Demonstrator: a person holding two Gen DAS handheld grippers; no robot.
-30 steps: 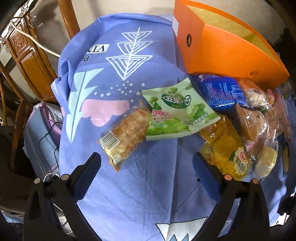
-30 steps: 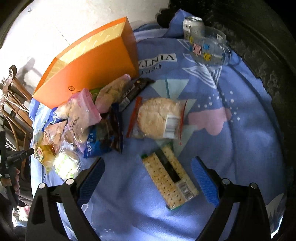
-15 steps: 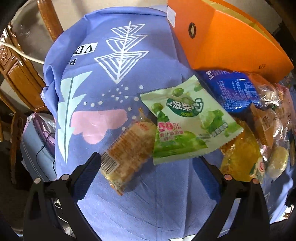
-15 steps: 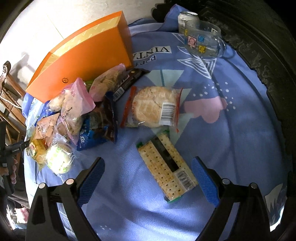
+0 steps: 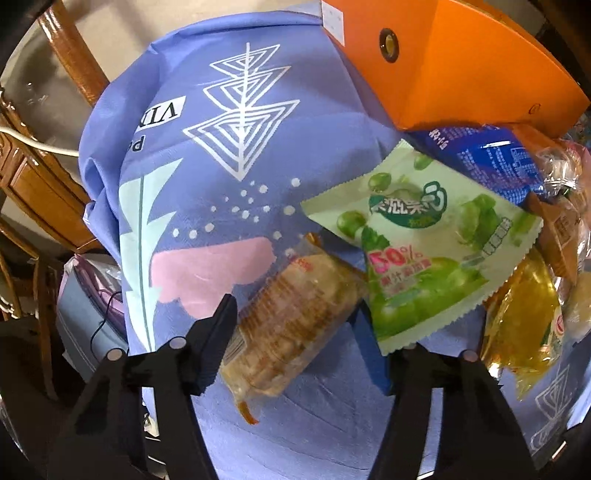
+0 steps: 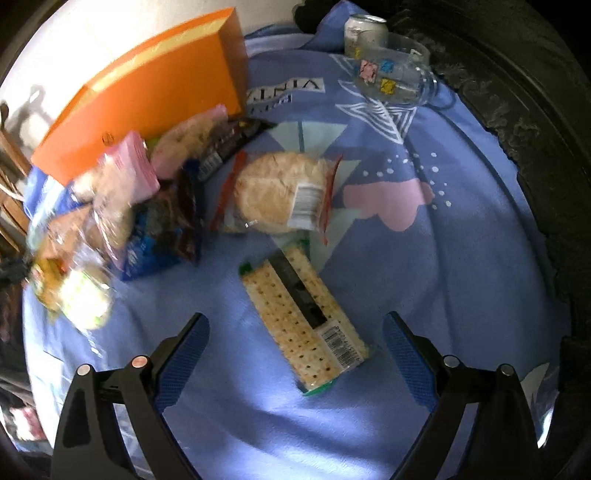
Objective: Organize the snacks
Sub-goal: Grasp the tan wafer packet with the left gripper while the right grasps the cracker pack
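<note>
In the left wrist view my left gripper (image 5: 295,317) has its fingers closed in around a clear pack of brown biscuits (image 5: 291,325) lying on the purple cloth (image 5: 229,155). A green grape-candy bag (image 5: 417,254) overlaps the right finger. A blue bag (image 5: 487,158) and a yellow pack (image 5: 524,325) lie to the right. An orange box (image 5: 461,66) stands behind. In the right wrist view my right gripper (image 6: 295,343) is open and empty over a cracker pack (image 6: 303,314). A round biscuit pack (image 6: 280,192) lies beyond it, and the snack pile (image 6: 122,214) is at left.
A can (image 6: 364,31) and a glass mug (image 6: 399,70) stand at the far edge in the right wrist view. Wooden chairs (image 5: 33,173) stand past the cloth's left edge. The orange box also shows in the right wrist view (image 6: 147,96).
My left gripper moved forward onto the brown biscuit pack and its fingers narrowed around it. My right gripper moved closer to the cracker pack and stayed open.
</note>
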